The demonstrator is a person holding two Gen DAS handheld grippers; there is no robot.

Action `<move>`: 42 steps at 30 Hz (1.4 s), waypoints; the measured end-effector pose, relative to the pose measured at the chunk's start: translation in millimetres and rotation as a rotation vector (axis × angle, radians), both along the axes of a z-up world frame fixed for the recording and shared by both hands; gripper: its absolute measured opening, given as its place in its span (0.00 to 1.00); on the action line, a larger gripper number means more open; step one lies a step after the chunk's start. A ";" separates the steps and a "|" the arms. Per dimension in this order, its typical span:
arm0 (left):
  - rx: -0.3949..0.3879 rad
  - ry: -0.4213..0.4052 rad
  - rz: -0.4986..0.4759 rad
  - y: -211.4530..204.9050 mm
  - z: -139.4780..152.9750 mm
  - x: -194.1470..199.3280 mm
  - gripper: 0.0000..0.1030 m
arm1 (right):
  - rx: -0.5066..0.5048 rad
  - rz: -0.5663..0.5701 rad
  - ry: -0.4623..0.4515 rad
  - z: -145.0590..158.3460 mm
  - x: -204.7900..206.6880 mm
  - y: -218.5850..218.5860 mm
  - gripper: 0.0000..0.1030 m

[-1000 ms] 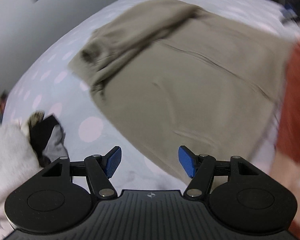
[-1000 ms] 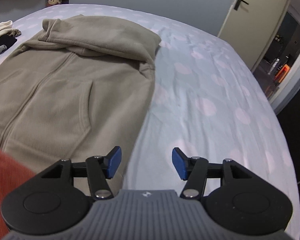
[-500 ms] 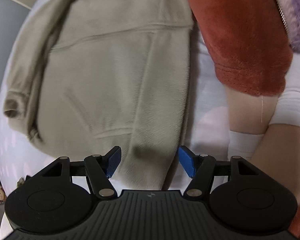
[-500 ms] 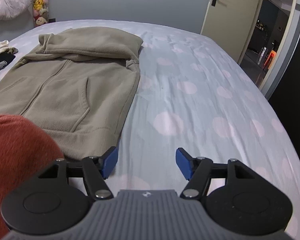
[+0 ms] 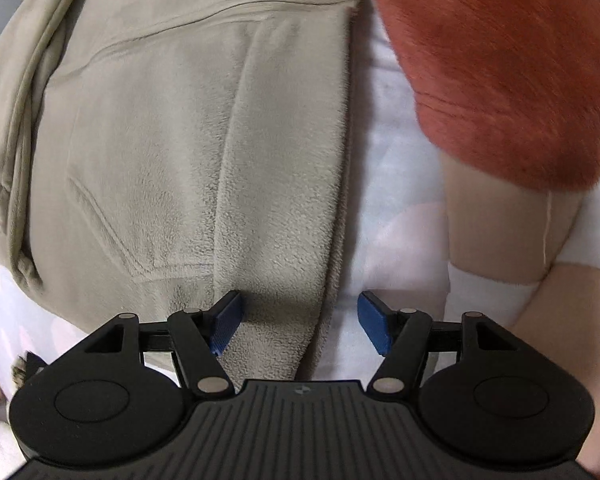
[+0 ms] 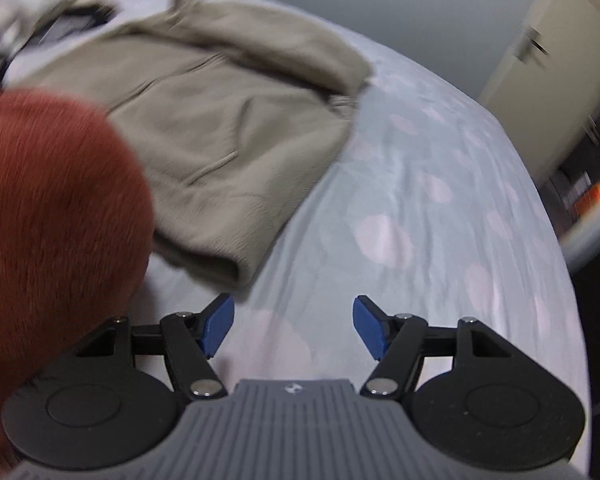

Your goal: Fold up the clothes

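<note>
Swung down from its wide view of the bed (image 6: 440, 208), the left gripper (image 5: 298, 322) now points steeply at the bottom hem of the beige zip jacket (image 5: 188, 152); its jaws have just been closing, hem between them but unpinched. Released over bare sheet, the right gripper (image 6: 293, 328) sits just beside the hem's other corner. Judging by this, the fold is only starting: each must clamp a hem corner next.

Soft indoor light, motion blur
</note>
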State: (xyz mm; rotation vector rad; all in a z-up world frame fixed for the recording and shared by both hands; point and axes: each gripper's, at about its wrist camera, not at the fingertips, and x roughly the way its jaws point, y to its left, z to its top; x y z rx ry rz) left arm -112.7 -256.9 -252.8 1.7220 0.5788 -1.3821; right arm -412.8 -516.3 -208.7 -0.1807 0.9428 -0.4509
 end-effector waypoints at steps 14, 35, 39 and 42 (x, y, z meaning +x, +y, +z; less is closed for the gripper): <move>-0.172 0.127 0.212 2.5 47.6 21.9 0.10 | -0.456 0.682 0.329 -51.9 30.6 48.0 0.67; -0.429 0.160 0.331 -11.1 137.0 40.3 0.10 | -0.503 0.579 0.244 -14.0 63.7 14.4 0.16; -0.495 0.147 0.369 -10.4 157.8 48.1 0.10 | -0.463 0.419 0.117 28.6 77.1 1.5 0.16; -0.547 0.137 0.401 -11.2 174.3 55.2 0.10 | -0.442 0.322 0.024 58.1 86.1 -6.7 0.16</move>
